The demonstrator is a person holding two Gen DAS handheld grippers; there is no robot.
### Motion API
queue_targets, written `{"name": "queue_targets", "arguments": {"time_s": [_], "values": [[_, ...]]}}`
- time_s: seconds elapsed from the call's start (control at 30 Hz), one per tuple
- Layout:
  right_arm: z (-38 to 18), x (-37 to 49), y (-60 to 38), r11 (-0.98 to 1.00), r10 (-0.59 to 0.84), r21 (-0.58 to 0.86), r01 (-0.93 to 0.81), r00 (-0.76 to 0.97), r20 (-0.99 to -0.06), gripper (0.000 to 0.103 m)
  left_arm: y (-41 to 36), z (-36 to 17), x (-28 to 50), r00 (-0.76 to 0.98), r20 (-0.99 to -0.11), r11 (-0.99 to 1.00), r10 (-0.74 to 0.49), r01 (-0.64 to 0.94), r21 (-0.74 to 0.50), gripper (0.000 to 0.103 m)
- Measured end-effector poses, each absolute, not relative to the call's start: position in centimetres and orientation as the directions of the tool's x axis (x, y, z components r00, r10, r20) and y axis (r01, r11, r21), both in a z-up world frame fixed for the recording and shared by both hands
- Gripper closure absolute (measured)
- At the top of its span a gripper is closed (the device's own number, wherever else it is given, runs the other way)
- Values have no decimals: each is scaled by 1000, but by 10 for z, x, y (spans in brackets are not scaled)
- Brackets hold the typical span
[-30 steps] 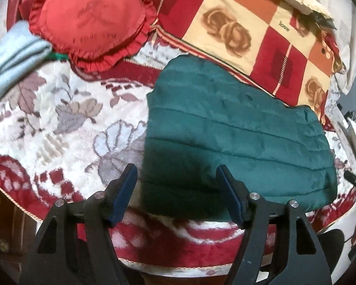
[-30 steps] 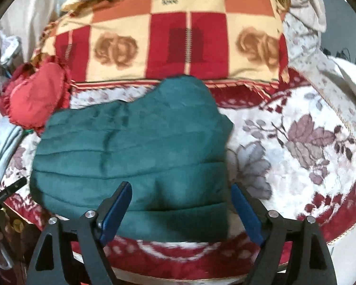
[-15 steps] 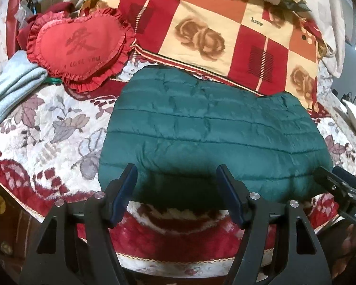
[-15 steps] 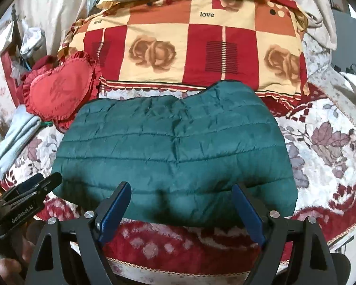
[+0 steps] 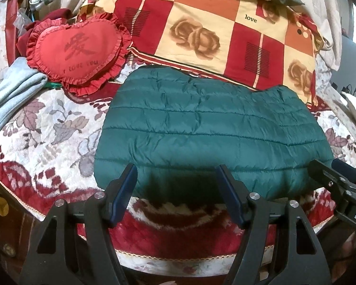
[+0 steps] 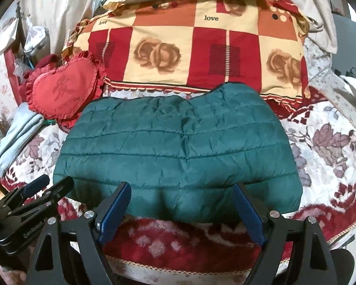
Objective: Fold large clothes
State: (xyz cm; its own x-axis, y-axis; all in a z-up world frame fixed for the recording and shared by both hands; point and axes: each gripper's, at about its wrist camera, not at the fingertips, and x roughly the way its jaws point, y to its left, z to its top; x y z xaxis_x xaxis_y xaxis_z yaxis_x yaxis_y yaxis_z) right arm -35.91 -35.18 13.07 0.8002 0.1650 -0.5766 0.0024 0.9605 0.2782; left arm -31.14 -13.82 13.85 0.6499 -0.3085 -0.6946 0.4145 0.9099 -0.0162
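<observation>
left gripper (image 5: 176,185) open, empty | right gripper (image 6: 181,204) open, empty | both near front edge of green jacket (image 5: 208,128) | risk: puffy slippery fold may spring open when pinched only shallowly

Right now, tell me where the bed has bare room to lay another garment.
Free: floral blanket right of the green puffer jacket, and a patch left of it, below the heart cushion and grey garment. Crowded: behind the jacket, the checked quilt butts against it.
</observation>
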Motion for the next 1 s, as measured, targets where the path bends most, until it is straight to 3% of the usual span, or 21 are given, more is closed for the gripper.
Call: {"name": "queue_targets", "arguments": {"time_s": [1.0], "values": [[130, -362, -346, 957, 194, 290, -24, 796, -573, 18, -141, 143, -324, 697, -671, 910, -253, 406, 78, 34]]}}
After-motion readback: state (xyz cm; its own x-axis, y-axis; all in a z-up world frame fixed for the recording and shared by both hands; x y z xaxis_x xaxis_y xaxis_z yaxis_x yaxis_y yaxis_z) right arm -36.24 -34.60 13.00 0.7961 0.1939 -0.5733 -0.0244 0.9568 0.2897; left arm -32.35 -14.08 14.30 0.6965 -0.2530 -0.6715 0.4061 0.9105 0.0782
